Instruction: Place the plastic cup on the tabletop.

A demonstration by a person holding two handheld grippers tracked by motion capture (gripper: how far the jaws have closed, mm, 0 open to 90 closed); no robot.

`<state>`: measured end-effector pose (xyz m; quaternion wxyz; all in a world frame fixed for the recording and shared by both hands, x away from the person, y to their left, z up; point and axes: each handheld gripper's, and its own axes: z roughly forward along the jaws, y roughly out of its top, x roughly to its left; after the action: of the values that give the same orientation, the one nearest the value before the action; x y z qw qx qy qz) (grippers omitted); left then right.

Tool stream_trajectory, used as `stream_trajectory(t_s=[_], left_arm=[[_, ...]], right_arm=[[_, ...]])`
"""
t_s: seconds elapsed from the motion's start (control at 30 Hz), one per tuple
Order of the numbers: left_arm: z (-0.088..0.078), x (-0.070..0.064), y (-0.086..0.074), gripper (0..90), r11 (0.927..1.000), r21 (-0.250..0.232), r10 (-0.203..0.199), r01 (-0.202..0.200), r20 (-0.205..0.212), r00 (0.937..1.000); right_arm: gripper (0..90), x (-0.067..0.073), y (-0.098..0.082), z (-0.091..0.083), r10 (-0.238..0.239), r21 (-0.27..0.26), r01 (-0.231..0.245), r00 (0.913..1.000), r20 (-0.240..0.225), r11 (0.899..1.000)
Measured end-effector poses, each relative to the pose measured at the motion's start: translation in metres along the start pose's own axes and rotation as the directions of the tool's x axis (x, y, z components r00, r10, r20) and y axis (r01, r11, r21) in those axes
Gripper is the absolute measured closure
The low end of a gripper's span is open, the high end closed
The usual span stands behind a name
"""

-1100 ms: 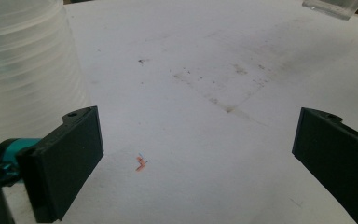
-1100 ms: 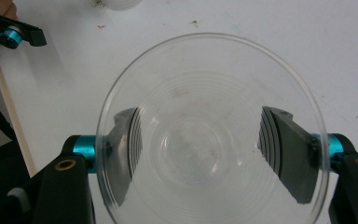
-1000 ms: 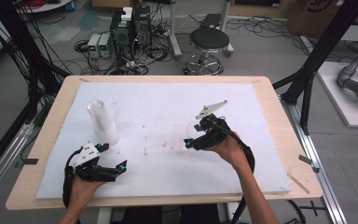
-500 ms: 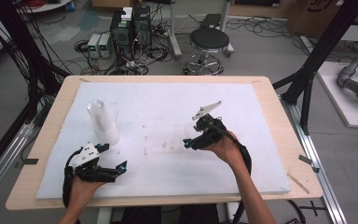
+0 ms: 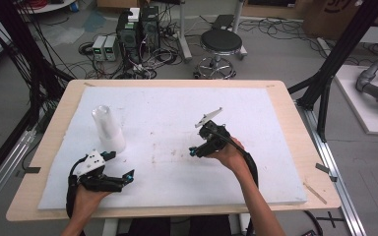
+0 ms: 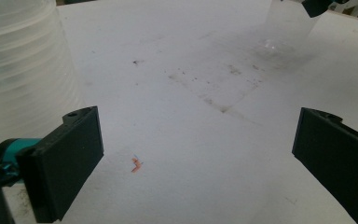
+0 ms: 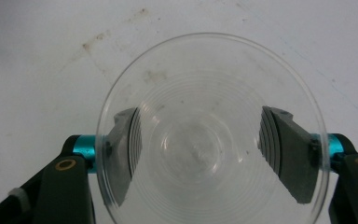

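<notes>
Cups (image 5: 108, 129) stand stacked upside down on the white mat (image 5: 275, 162), toward its left edge. Just in front of the stack and slightly left of it, the left gripper (image 5: 123, 179) rests low over the mat with its jaws wide apart and nothing between them; in the left gripper view the stack (image 6: 23, 74) rises just beside the left jaw. Well right of the stack, near the mat's middle, the right gripper (image 5: 193, 150) holds a single clear cup (image 7: 212, 135), jaws closed on its sides, mouth facing the camera.
</notes>
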<state>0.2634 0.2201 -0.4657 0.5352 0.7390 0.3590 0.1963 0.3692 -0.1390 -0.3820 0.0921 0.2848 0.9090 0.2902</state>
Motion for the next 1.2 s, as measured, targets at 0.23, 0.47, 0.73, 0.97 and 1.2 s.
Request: stream_trajectory(t_s=[0.23,0.47,0.73,0.97,1.2], left_arm=[[0.0,0.001,0.0,1.8,1.0,0.003,0.001,-0.001,0.003,1.0],[0.0,0.0,0.0,1.8,1.0,0.002,0.004,-0.004,0.004,1.0],[0.0,-0.001,0.0,1.8,1.0,0.005,0.005,-0.005,0.003,1.0],[0.001,-0.001,0.0,1.8,0.9999,0.006,0.009,-0.009,0.004,0.9999],[0.001,0.0,0.0,1.8,0.9999,0.008,0.008,-0.009,0.004,1.0]], right_arm=[[29.8,0.0,0.003,0.009,-0.002,0.006,0.002,1.0,0.0,1.0],[29.8,0.0,0.001,0.016,-0.007,0.022,0.006,0.9999,0.014,1.0],[29.9,0.001,0.0,0.017,-0.004,0.007,0.004,0.9999,0.013,1.0],[30.0,0.002,-0.003,0.02,-0.003,-0.033,0.004,0.9998,0.018,0.999],[30.1,0.001,-0.004,0.022,0.001,-0.038,0.0,0.9999,0.014,0.999]])
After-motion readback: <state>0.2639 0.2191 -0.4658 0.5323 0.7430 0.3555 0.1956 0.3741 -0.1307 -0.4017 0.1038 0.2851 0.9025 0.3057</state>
